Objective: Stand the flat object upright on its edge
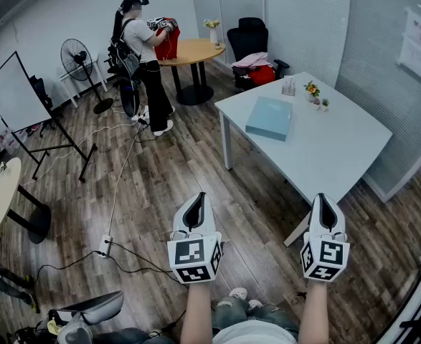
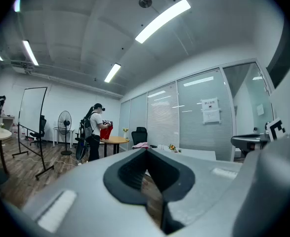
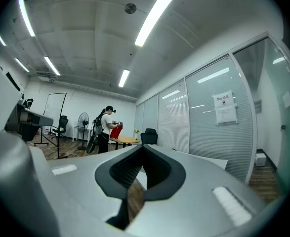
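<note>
A flat light-blue box [image 1: 270, 117] lies on its broad face on the white table [image 1: 332, 145], well ahead of me. Both grippers hang low in the head view, above the wooden floor and far short of the box. My left gripper [image 1: 199, 196] is shut with nothing in it, its tips meeting in the left gripper view [image 2: 145, 150]. My right gripper [image 1: 322, 198] is likewise shut and empty, near the table's front corner, its tips meeting in the right gripper view [image 3: 144, 146].
Small flower pots [image 1: 314, 94] and a clear holder [image 1: 289, 87] stand at the table's far end. A person [image 1: 144, 63] stands at a round wooden table [image 1: 196, 50]. A whiteboard on a stand [image 1: 24, 99], a fan [image 1: 77, 56], a black chair [image 1: 249, 38] and floor cables [image 1: 117, 192] are around.
</note>
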Action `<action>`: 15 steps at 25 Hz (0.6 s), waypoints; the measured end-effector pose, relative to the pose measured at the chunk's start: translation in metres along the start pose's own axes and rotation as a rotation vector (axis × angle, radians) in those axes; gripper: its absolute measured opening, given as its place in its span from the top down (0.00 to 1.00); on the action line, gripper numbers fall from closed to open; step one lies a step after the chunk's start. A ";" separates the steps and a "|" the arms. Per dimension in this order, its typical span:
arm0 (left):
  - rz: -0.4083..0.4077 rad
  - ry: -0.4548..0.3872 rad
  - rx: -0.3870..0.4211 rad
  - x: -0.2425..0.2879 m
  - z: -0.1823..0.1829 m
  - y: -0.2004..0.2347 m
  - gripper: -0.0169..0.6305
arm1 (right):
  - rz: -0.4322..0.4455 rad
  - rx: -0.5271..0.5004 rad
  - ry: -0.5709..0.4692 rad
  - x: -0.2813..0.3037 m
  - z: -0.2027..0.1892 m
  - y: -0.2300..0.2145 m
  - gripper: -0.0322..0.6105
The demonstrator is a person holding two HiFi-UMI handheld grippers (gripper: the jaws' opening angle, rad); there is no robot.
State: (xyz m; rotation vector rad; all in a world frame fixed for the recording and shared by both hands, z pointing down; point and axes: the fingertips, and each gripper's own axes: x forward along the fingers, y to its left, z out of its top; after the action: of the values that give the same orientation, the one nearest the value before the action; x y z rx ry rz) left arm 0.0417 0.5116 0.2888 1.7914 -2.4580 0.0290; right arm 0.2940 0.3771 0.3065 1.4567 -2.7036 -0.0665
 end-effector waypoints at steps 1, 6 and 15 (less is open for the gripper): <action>-0.001 0.001 -0.001 0.000 -0.001 0.001 0.97 | 0.000 0.001 0.000 0.000 0.000 0.001 0.92; -0.003 0.006 -0.005 0.000 -0.003 0.006 0.97 | -0.001 -0.002 0.003 0.001 -0.001 0.007 0.92; -0.010 0.012 -0.007 0.008 -0.005 0.007 0.97 | -0.014 -0.004 0.014 0.006 -0.004 0.002 0.92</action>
State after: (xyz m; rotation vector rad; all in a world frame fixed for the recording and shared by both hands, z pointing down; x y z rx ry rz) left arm 0.0329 0.5070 0.2945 1.7958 -2.4374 0.0297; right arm 0.2894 0.3732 0.3105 1.4698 -2.6811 -0.0623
